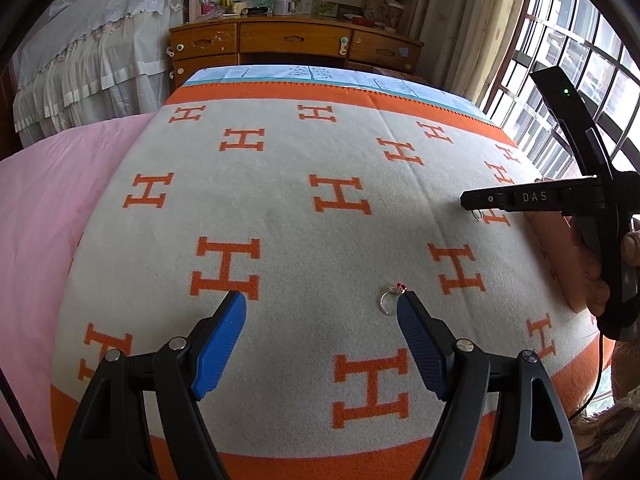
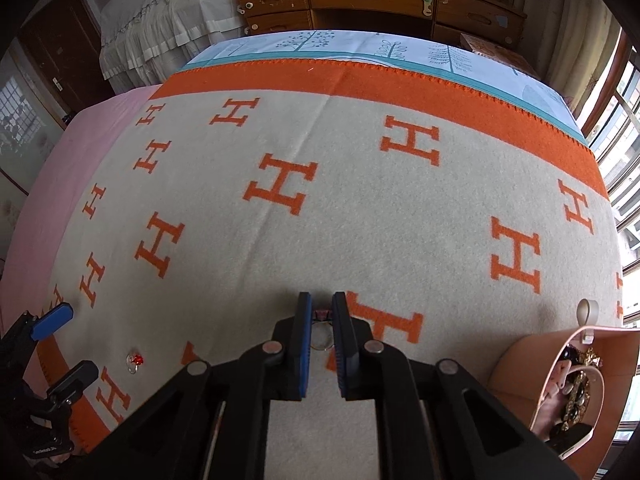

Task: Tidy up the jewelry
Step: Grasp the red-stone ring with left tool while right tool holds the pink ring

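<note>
— Blue-padded fingers (image 2: pixel 304 344) of the right tool (image 2: pixel 322 320) fill the bottom centre of the right wrist view, drawn nearly together. What sits between them?

— A thin silver ring with a small dark-red setting (image 2: pixel 320 338), lying on the cream wool blanket with orange H letters (image 2: pixel 360 220) that covers the bed. Both pads flank the band and seem clenched on it, setting pointing up the frame, away from the camera.

— Where does it go?

— My guess is the open peach-pink jewelry box (image 2: pixel 560 344) at the lower right of that view, already holding dark and gold pieces. It stands near the right tool, to its right, so the ring travels right across bare blanket. Only the box's raised near wall lies in the path; the ring must rise over it.

— And the other side?

— Left tool (image 1: pixel 322 320) hangs released, jaws wide, nothing in them. A second silver ring with a red stone (image 1: pixel 390 298) lies just beside its right finger, outside the gap, at the lower centre of the left wrist view. That ring is clearly the left hand's to take.

— Anything else nearby?

— A wooden desk with drawers (image 1: pixel 296 40) at the top, well apart.
</note>
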The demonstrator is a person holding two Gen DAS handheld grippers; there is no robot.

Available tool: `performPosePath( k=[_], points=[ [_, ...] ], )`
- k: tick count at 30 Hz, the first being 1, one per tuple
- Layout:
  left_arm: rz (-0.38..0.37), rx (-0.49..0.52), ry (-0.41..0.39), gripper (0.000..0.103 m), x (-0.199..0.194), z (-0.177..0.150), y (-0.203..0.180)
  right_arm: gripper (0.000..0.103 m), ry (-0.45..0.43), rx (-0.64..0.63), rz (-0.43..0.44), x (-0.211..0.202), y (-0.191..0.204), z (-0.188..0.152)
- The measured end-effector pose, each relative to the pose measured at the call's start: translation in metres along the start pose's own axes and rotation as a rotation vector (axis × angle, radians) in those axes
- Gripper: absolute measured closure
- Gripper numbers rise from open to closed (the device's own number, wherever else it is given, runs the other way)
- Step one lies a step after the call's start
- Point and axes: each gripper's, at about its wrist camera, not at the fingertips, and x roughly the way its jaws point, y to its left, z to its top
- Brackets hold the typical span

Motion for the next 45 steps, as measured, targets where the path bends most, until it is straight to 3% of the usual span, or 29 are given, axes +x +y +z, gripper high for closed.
performPosePath(
  k=[7, 17, 23, 29, 35, 40, 45],
  points=[
    [-0.007, 0.022, 0.022, 0.027, 0.005, 0.0, -0.005, 0.093, -0.037, -0.019, 0.076, -0.017, 0.026, -0.024],
    [-0.134, 0.067, 0.041, 0.027, 0.022, 0.002, 0.007, 0.093, -0.1, -0.021, 0.109, -0.034, 0.037, -0.06],
    [-0.111, 0.21, 0.034, 0.027, 0.027, 0.001, -0.007, 0.093, -0.125, -0.026, 0.127, -0.04, 0.032, -0.071],
    [-0.081, 0.417, 0.017, 0.029, 0.029, -0.001, -0.029, 0.093, -0.13, -0.022, 0.15, -0.04, 0.025, -0.073],
    [-0.119, 0.426, 0.036, 0.049, 0.033, 0.007, -0.04, 0.093, -0.124, 0.0, 0.164, -0.036, 0.016, -0.076],
    [-0.153, 0.46, 0.032, 0.092, 0.033, 0.005, -0.052, 0.093, -0.12, 0.014, 0.176, -0.032, 0.011, -0.078],
    [-0.13, 0.483, 0.019, 0.098, 0.031, 0.001, -0.062, 0.093, -0.131, 0.015, 0.178, -0.036, 0.009, -0.079]
  ],
)
